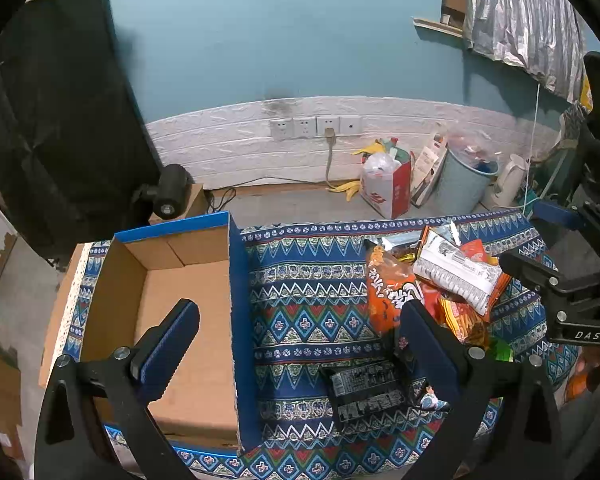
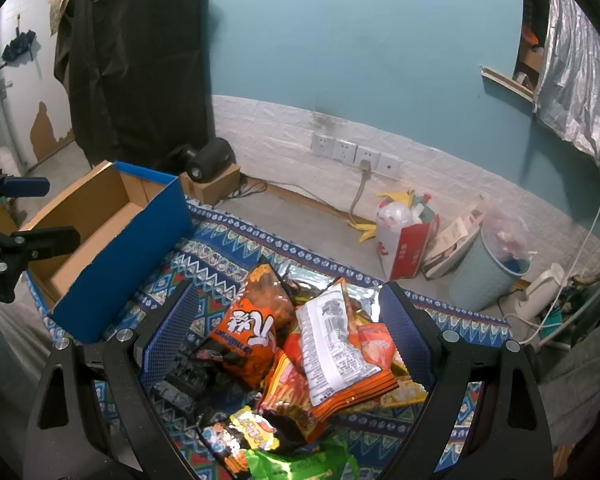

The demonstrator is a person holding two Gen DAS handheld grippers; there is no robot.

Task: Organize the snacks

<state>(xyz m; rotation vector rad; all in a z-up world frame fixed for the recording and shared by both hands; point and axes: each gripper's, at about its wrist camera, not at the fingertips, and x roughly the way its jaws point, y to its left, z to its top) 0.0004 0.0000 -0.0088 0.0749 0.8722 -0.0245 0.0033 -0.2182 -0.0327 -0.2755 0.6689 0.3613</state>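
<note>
Teal-painted wall (image 1: 260, 32) with a white brick-pattern panel along its base backs the scene, and a row of wall sockets (image 1: 315, 127) sits on that panel with one grey plug in place. Below, a blue patterned cloth (image 1: 308, 280) with zigzag and diamond bands covers the work surface.

On the left side of the cloth stands an open cardboard box (image 1: 188, 312) with blue outer walls (image 2: 120, 264); nothing is visible on the brown floor that shows inside it.

To the right of the box, well apart from it, lies a loose pile of snack packets (image 2: 316, 352). An orange packet with white characters (image 2: 252, 332) rests on the left of the pile. A packet turned to its white printed back (image 2: 336, 344) lies across the top. A black packet (image 1: 366, 390) lies flat on the cloth, nearer the camera and beside the pile. A green packet (image 2: 300, 464) sits at the near edge.

Left gripper (image 1: 300, 320) hangs over the box wall and cloth with its jaws spread wide, holding nothing. Right gripper (image 2: 288, 308) hovers above the snack pile, jaws likewise spread wide and holding nothing, with the packets lying between its fingers.

Against the far wall stand a red and white bag (image 1: 386, 188), a pale blue bin (image 1: 462, 188) and a white kettle (image 1: 508, 180)
</note>
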